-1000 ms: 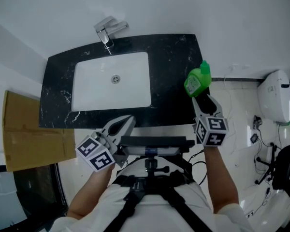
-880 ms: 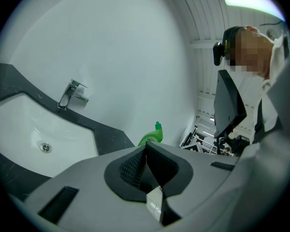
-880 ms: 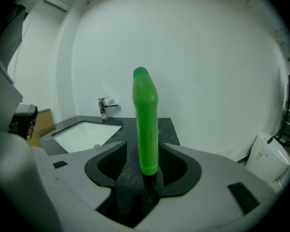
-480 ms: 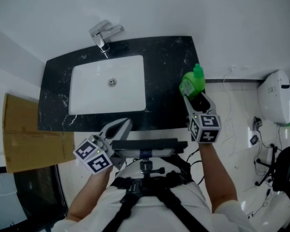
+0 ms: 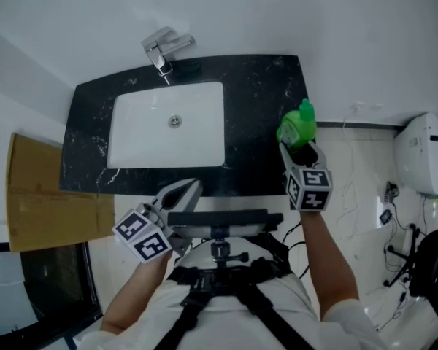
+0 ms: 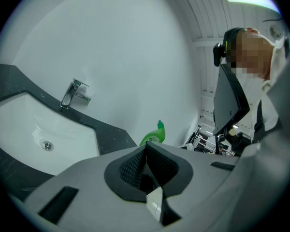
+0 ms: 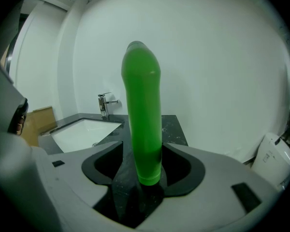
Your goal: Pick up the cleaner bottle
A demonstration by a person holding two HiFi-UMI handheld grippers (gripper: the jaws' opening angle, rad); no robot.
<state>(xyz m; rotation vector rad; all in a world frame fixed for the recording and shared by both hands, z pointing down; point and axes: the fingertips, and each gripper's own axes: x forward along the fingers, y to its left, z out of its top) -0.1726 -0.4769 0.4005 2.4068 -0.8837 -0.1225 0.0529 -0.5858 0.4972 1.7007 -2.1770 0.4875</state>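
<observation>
Green plastic cleaner bottle (image 5: 298, 125) is standing ungripped at the black stone counter's (image 5: 263, 86) right edge between the right gripper's (image 5: 299, 149) jaws, which have just been opening wide, likely for the grasp; the left gripper (image 5: 186, 189) is idling closed.

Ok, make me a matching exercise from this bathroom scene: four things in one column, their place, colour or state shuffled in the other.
Things:
1. cleaner bottle
2. faucet
3. cardboard
4. left gripper

Descriptions:
A. behind the basin
B. jaws together, nothing between them
C. green, at the right end of the counter
D. brown, left of the counter

Pairs: 1-C, 2-A, 3-D, 4-B
</observation>
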